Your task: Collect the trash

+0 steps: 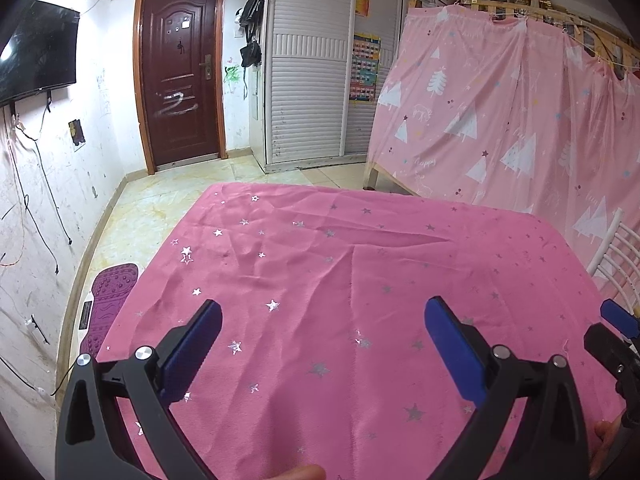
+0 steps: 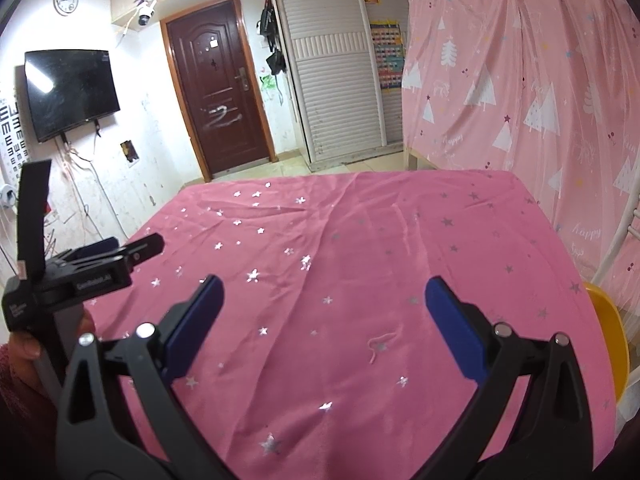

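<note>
Both tools, left tool [image 1: 323, 312] and right tool [image 2: 323, 292], hover wide open, empty, over pink starred tablecloth [image 1: 360, 264].

A cloth-covered table [image 2: 360, 280] stood before the door [image 2: 218, 88], a TV [image 2: 70, 94] on the left wall, a curtain [image 2: 520, 92] to the right.
</note>
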